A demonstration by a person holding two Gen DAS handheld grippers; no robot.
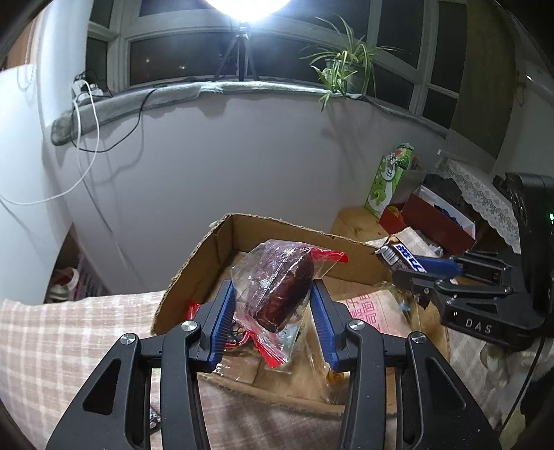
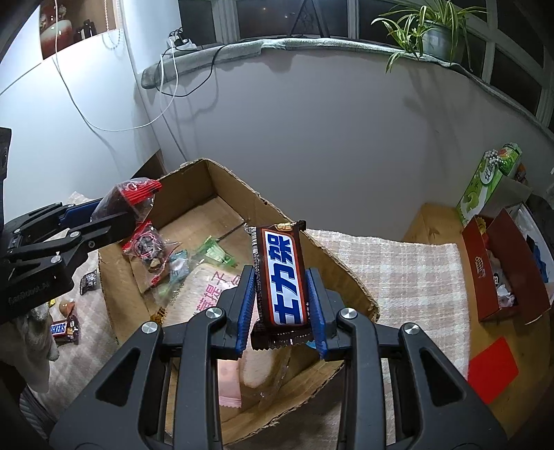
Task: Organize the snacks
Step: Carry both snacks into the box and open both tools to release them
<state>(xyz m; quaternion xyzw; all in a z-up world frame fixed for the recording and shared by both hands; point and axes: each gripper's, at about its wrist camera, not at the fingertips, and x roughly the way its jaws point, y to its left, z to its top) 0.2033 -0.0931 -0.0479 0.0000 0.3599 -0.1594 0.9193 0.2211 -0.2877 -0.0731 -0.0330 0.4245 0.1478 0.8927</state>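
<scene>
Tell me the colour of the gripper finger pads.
Blue, ribbed finger pads; clearest in the right wrist view.

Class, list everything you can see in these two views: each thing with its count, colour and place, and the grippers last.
cardboard box: one, brown, open, on the checked cloth
checked cloth: one, pink and white, under the box
Snickers bar: one, brown and blue, held over the box
wrapped dark snack: one, clear and red wrapper, held over the box
green carton: one, far right
red box: one, open, right
potted plant: one, green, windowsill
left gripper: shut on snack
right gripper: shut on bar
</scene>
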